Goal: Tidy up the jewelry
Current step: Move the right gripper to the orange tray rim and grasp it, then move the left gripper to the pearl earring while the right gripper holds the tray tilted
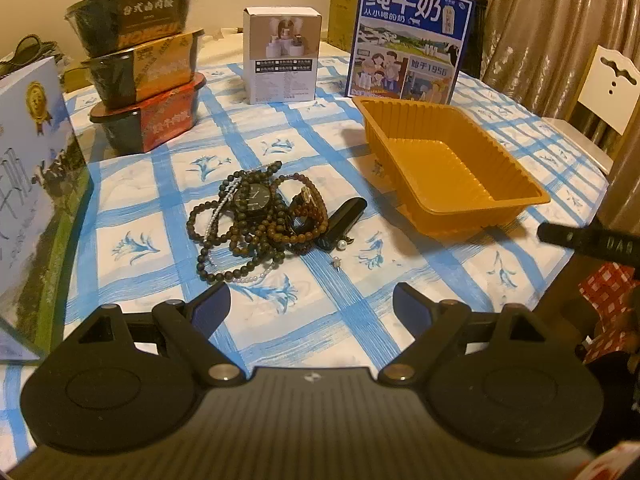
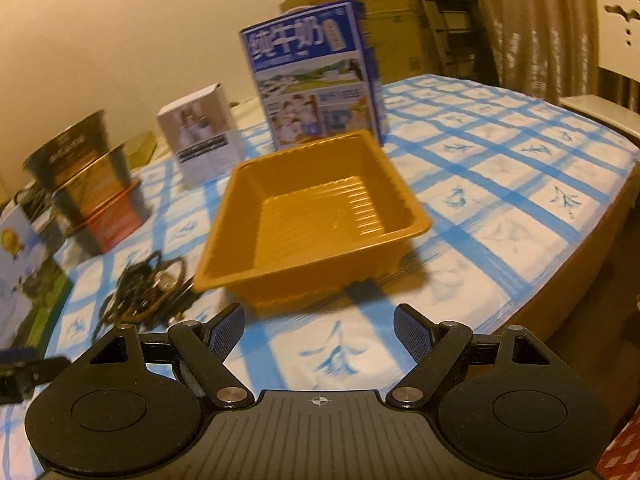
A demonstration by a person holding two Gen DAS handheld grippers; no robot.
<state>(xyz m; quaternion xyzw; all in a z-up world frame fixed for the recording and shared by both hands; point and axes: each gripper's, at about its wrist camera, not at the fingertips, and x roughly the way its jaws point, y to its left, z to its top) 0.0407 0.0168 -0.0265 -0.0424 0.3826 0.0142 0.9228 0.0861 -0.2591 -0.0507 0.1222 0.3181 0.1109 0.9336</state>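
Observation:
A tangled pile of jewelry lies on the blue-checked tablecloth: dark bead bracelets, a black watch, a thin pearl strand and a small black case. An empty orange plastic tray stands to its right. My left gripper is open and empty, just in front of the pile. My right gripper is open and empty, in front of the tray, with the pile at its left, blurred.
Three stacked food bowls, a white box and a blue milk carton stand at the back. Another carton stands at the left. A white chair is at the right, beyond the table edge.

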